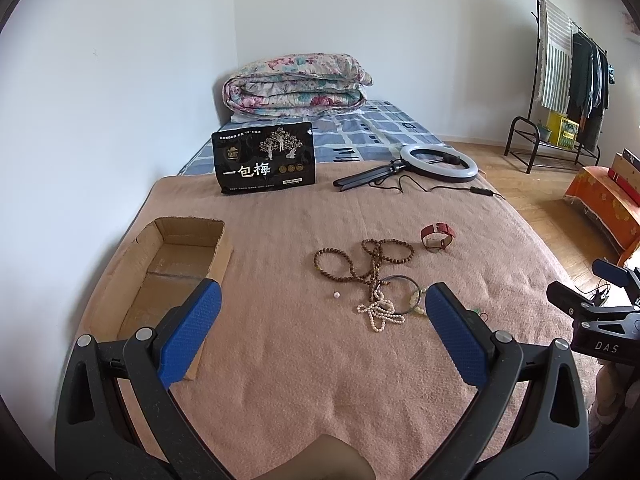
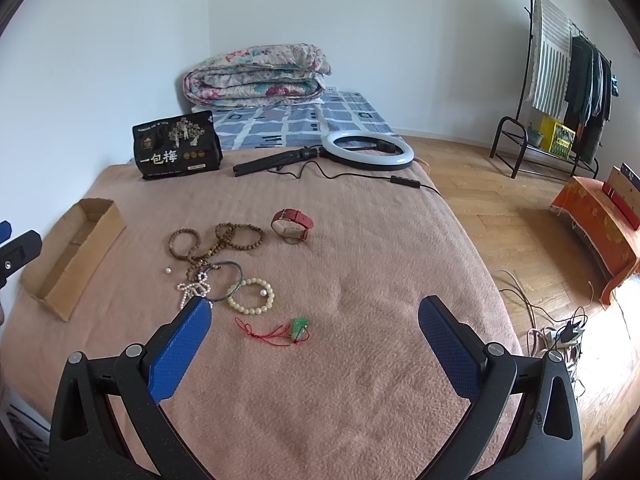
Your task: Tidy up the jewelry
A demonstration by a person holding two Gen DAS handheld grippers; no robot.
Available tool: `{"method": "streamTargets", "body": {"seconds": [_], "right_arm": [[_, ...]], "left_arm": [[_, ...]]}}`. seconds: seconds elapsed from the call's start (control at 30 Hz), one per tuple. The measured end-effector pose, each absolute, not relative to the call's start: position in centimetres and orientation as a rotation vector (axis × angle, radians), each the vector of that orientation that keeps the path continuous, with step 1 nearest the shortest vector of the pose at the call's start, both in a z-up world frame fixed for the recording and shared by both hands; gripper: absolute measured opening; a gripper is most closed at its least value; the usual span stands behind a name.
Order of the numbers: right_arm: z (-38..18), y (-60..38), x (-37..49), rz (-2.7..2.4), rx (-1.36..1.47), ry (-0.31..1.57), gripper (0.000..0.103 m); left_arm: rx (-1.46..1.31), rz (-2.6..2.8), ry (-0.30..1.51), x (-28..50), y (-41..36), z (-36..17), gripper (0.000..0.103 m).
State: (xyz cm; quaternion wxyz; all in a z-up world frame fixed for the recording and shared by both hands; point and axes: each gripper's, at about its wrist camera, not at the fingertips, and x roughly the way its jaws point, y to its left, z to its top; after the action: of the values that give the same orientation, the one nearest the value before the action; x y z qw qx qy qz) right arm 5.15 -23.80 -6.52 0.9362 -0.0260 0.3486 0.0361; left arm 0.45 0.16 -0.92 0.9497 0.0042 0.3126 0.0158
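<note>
Both grippers are held spread and empty above the bed's near end — the left gripper (image 1: 322,320), the right gripper (image 2: 316,326). The jewelry (image 2: 224,268) is scattered mid-bed; farther left lies a cardboard box (image 1: 176,264) — beyond, a ring light (image 2: 368,152).

On the blanket (image 2: 360,240) I see the jewelry bunched mid-bed: wooden bead strands (image 2: 216,240) far, the watch (image 2: 292,226) to their right, pearls (image 2: 194,290) and a bangle (image 2: 228,280) nearer, the bead bracelet (image 2: 251,297) beside them, and a pendant (image 2: 299,327) nearest. The cardboard box (image 1: 172,264) lies left, seemingly empty.
</note>
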Motion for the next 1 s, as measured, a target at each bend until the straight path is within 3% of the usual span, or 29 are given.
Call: {"method": "streamTargets", "body": {"seconds": [0.67, 1.0], "right_arm": [[-9.0, -24.9, 8.1, 0.049, -0.039, 0.795, 0.103], [-10.7, -23.6, 10.0, 0.163, -0.105, 0.822, 0.103]], "left_arm": [[0.027, 0.026, 0.737, 5.6, 0.7, -4.3, 0.103], [-0.088, -0.103, 0.902, 11.6, 1.3, -7.1, 0.103]]}}
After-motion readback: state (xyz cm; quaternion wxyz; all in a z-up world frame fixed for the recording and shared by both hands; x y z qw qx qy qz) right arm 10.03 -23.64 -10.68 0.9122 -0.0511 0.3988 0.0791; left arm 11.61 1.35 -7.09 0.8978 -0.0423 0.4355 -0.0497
